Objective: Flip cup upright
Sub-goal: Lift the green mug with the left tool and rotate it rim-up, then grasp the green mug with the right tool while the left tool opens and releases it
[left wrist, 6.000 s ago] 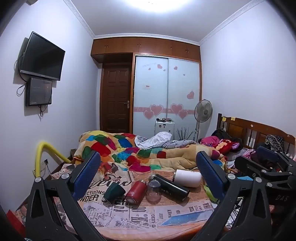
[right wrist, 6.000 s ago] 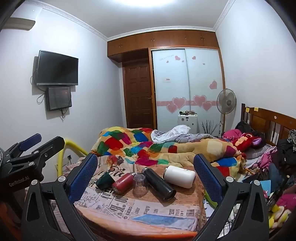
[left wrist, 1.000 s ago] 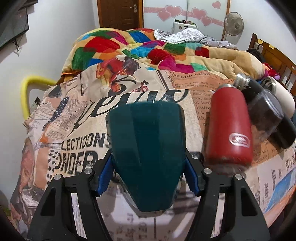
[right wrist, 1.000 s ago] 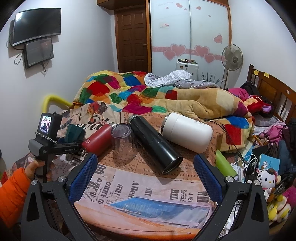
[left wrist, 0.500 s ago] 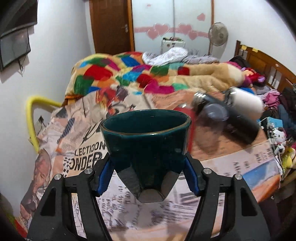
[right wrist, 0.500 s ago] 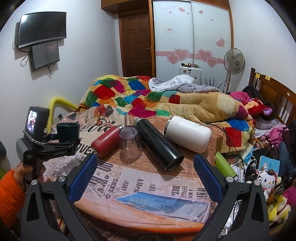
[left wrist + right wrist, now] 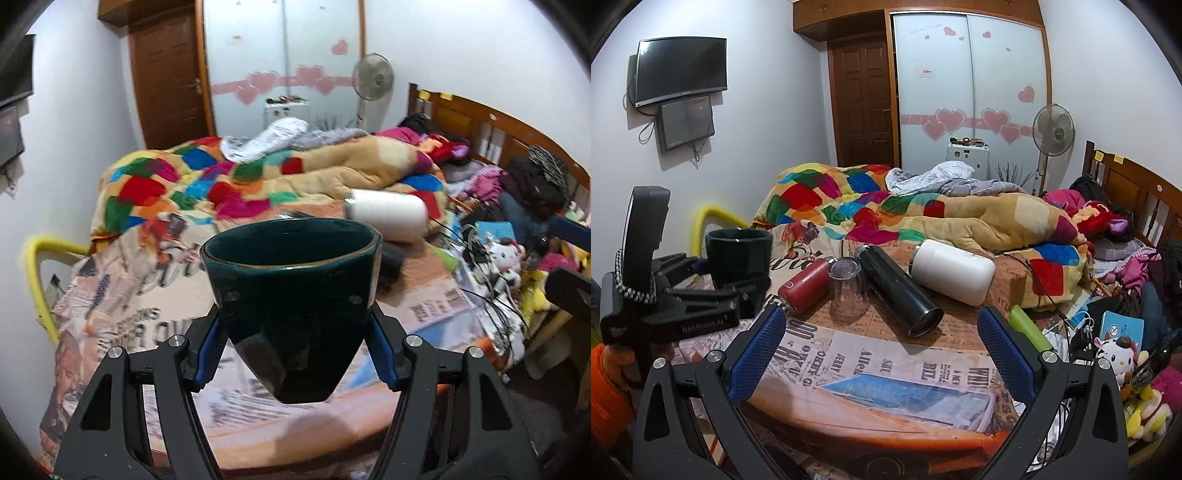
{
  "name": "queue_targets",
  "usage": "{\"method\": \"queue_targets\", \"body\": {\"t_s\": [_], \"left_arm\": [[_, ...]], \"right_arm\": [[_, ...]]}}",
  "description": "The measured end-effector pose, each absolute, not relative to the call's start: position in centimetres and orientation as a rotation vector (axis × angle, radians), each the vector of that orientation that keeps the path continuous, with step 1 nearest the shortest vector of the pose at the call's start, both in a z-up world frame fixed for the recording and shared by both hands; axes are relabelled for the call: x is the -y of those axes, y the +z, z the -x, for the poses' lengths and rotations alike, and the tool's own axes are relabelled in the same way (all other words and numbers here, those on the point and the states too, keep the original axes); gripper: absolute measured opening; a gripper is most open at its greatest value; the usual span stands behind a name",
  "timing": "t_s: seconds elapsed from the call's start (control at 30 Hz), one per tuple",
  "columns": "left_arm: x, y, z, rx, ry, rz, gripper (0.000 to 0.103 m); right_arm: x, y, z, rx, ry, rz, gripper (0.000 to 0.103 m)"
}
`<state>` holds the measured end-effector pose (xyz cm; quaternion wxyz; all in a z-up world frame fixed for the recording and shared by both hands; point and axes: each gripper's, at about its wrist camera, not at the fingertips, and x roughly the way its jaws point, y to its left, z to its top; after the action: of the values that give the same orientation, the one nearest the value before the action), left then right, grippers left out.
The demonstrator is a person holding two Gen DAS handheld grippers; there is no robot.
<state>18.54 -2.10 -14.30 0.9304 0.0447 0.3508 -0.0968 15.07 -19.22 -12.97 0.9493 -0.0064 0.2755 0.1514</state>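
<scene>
My left gripper (image 7: 293,343) is shut on a dark green cup (image 7: 291,295). The cup stands upright, mouth up, held in the air above the newspaper-covered table (image 7: 155,295). In the right wrist view the same cup (image 7: 738,258) sits in the left gripper (image 7: 746,291) at the far left, above the table's left side. My right gripper (image 7: 881,350) is open and empty over the table's front edge.
On the table lie a red bottle (image 7: 803,282), a black flask (image 7: 897,291) and a white flask (image 7: 951,271), with a clear glass (image 7: 847,288) standing mouth down. A bed with a colourful quilt (image 7: 886,214) is behind. Toys and cables (image 7: 1115,347) clutter the right.
My left gripper has lifted the green cup off the table and turned it from lying on its side to mouth up, then swung slightly right. The right gripper has barely moved.
</scene>
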Motion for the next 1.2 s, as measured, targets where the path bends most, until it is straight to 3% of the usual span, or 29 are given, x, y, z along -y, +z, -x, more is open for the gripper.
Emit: {"method": "queue_targets", "body": {"t_s": [0.57,1.2], "left_arm": [[9.3,-23.8,-21.1,-0.986,-0.311,-0.080,0.067],[10.3,-27.3,-24.5,-1.040,-0.321,-0.087,0.067]], "right_arm": [[21.6,-16.4,-16.2,-0.651,0.301,0.004,0.103],[21.5,-20.0,-19.0,-0.768,0.271,-0.005,0.103]]}}
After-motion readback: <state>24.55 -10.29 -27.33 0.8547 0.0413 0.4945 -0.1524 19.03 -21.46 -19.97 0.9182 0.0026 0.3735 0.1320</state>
